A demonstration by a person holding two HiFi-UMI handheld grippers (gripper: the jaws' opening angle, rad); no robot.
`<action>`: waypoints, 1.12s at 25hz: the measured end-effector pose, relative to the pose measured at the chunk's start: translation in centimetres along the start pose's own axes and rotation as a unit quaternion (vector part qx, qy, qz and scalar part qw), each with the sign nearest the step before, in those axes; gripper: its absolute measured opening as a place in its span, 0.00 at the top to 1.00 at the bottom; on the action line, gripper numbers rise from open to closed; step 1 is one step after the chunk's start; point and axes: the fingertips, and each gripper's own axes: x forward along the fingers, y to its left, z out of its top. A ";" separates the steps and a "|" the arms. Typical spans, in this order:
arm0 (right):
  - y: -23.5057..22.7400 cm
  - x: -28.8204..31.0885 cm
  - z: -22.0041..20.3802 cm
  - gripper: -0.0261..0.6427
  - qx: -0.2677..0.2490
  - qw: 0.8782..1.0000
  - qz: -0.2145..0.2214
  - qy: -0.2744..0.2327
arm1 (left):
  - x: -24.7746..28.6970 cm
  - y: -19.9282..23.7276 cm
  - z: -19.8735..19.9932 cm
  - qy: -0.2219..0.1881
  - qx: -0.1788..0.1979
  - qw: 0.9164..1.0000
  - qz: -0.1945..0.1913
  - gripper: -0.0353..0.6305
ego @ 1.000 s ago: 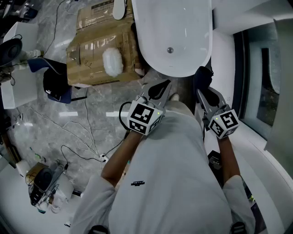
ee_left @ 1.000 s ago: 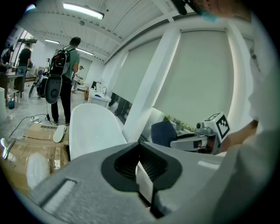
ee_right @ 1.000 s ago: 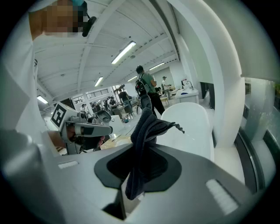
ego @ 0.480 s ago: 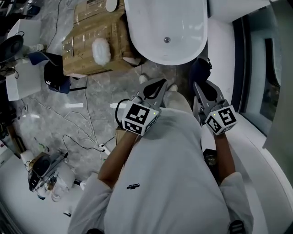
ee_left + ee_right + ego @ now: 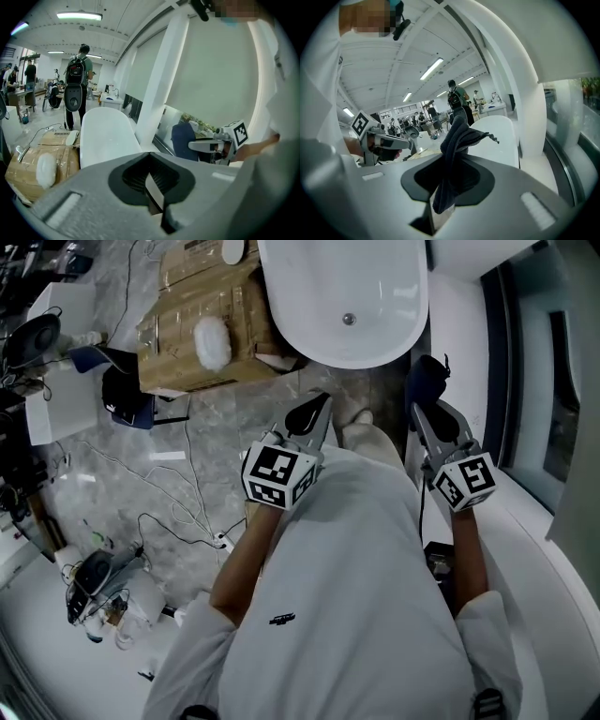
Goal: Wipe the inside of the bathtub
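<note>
The right gripper is clamped on a dark cloth, the left gripper has its 2 jaws closed on nothing, and both are held just short of the white bathtub.

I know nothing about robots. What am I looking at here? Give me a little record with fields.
Person: stands facing the white bathtub
Left hand-held gripper: jaws shut, empty
Right hand-held gripper: shut on a dark cloth
Wiping: not yet begun, cloth clear of the tub
Beside the tub: cardboard box with a white fluffy pad on top
</note>
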 end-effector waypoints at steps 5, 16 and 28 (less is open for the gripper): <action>-0.6 2.5 0.1 0.89 0.036 0.999 0.016 0.007 | 1.5 0.7 0.8 0.001 -0.001 1.000 -0.005 0.95; -3.3 14.9 4.7 0.89 -0.011 0.998 0.032 0.061 | 8.1 12.0 7.0 -0.017 -0.008 1.000 -0.005 0.95; -5.8 27.8 9.2 0.89 0.004 0.987 0.082 0.137 | 16.4 21.8 12.9 0.010 -0.047 0.998 -0.034 0.95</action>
